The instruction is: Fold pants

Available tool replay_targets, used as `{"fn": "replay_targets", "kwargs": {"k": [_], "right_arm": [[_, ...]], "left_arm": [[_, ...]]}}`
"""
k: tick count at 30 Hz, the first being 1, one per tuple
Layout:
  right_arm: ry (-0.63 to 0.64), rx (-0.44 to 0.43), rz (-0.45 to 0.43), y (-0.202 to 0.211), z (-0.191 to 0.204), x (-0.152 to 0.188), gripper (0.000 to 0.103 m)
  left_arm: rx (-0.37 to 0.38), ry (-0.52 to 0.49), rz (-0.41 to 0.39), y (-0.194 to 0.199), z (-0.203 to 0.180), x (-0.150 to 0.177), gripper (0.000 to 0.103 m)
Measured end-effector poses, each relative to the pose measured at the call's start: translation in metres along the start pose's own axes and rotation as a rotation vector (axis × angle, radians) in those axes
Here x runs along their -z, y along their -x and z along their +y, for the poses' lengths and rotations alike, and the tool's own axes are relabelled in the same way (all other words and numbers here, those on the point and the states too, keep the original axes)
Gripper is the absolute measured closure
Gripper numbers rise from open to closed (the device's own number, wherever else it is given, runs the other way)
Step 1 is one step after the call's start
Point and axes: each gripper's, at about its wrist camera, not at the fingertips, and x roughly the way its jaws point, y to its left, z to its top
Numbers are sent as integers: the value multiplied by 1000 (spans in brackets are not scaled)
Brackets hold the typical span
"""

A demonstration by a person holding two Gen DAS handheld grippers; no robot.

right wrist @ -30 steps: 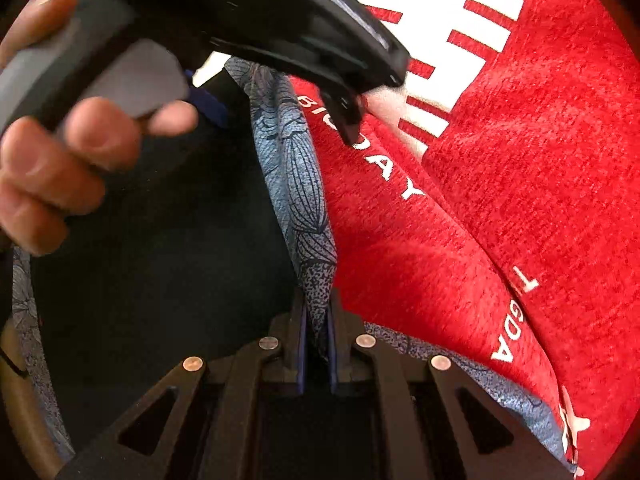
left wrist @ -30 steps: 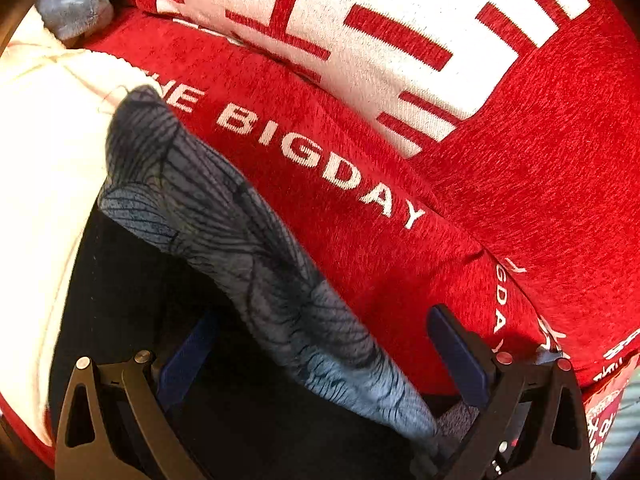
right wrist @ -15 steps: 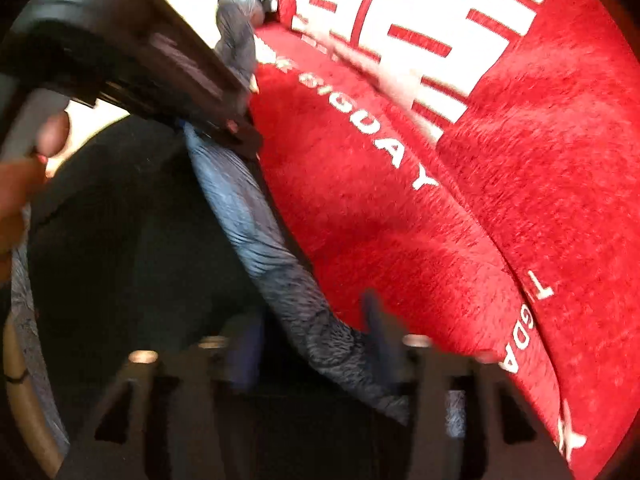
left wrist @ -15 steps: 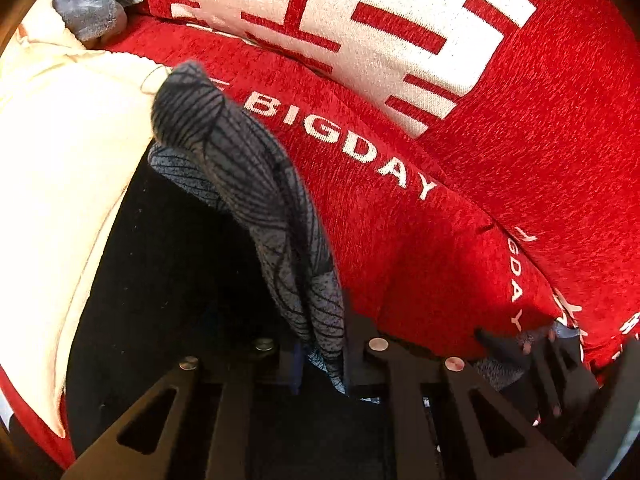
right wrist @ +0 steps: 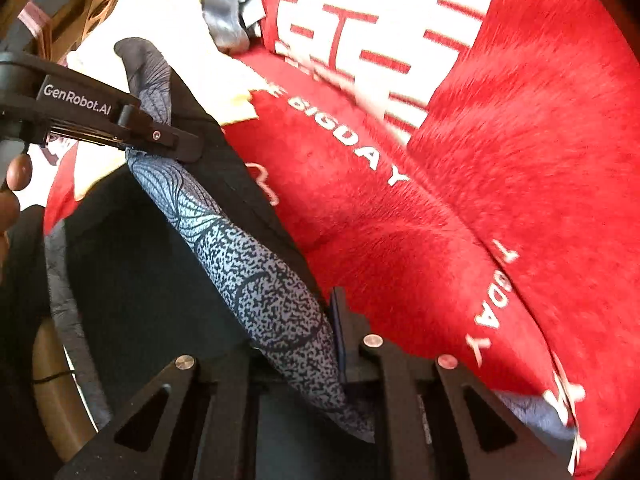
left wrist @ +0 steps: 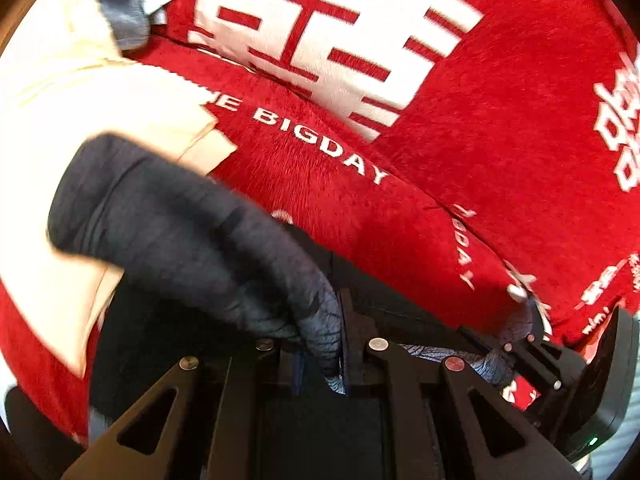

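The pants are grey-blue with a dark leaf print and a black inner side, and they lie on a red cushion. My left gripper is shut on a bunched edge of them, which rises to the upper left. The right wrist view shows the same printed edge running as a taut band from the left gripper down to my right gripper. The right jaws are closing, with the fabric between them and pressed by the pads. In the left wrist view the right gripper sits at the lower right.
The pants lie against a red cushion with white characters and lettering. A cream cloth lies on the left and a grey cloth at the top. A person's hand holds the left gripper. Wooden furniture stands at the far left.
The left gripper went from open to shut on the pants' edge and lifted it. The right gripper let go of the edge, opened, then closed on it again. Both have risen.
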Motion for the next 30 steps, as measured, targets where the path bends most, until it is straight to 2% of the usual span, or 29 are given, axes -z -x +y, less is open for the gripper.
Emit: {"fn": "replay_targets", "kwargs": {"k": [4, 8, 11, 14, 15, 18, 19, 21, 22, 25, 27, 29, 30], "right_arm": [[18, 17, -25, 31, 44, 23, 88], [77, 46, 8, 38, 101, 57, 89], [78, 65, 53, 22, 131, 83, 89], [63, 121, 100, -2, 157, 107, 89], [58, 173, 77, -4, 163, 111, 89], [5, 221, 64, -3, 166, 112, 88], [-14, 231, 65, -2, 165, 112, 88], [-20, 266, 67, -3, 168, 110, 87], [-16, 286, 70, -4, 172, 110, 84], [5, 332, 84, 0, 186, 112, 78], [-28, 274, 74, 11, 186, 114, 67], [-73, 215, 45, 25, 183, 115, 49], [-109, 182, 16, 35, 181, 115, 45]], "left_arm": [[19, -37, -17, 31, 16, 45, 88], [52, -22, 6, 39, 53, 85, 88], [94, 55, 75, 26, 91, 114, 88], [115, 126, 151, 9, 121, 139, 87], [120, 136, 156, 10, 126, 146, 84], [128, 147, 144, 20, 138, 156, 81], [121, 138, 135, 27, 140, 160, 72], [52, 117, 106, 39, 143, 165, 61], [32, 111, 97, 43, 146, 167, 57], [-39, 114, 62, 63, 154, 170, 57], [-80, 102, 34, 74, 160, 166, 57], [-84, 73, 3, 80, 155, 161, 58], [-78, 54, -7, 80, 149, 157, 57]]}}
